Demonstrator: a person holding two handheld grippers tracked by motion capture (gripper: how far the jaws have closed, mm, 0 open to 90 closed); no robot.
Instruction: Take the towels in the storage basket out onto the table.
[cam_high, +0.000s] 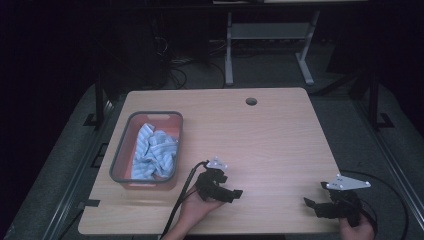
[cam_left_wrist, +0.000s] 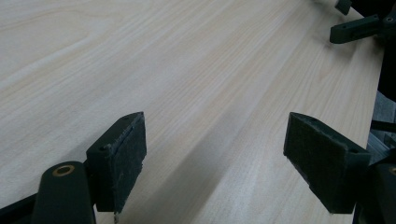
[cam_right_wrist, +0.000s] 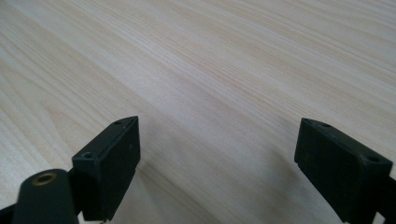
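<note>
Lying at far left: a grey basket (cam_high: 120, 150) sits on the left part of the wooden table (cam_high: 270, 135), long side running away from the person.
Basket contents: a crumpled cloth (cam_high: 154, 152) with light blue and white stripes fills most of the inside, bunched against the right wall and the near end; a reddish floor shows at the left.
Left gripper place: the left gripper (cam_high: 235, 194) is near the front edge, just right of the basket's near corner, clear of the basket and the cloth, pointing to the right across the table.
Left hand: the person's left hand (cam_high: 197, 207) comes in from the bottom edge and grips the tool from below; a black cable trails back along the forearm.
Left gripper state: in the left gripper view the left gripper (cam_left_wrist: 215, 158) has its jaws spread wide, bare wood between the pads, nothing held.
Table middle: plain pale wood, with a round cable hole (cam_high: 251, 101) near the far edge.
Right gripper place: the right gripper (cam_high: 311, 205) is near the front right corner, well apart from the left one, pointing left towards it.
Right hand: the right hand (cam_high: 357, 227) holds it at the bottom edge.
Right gripper state: in the right gripper view the right gripper (cam_right_wrist: 217, 158) stands wide open above bare table, holding nothing.
</note>
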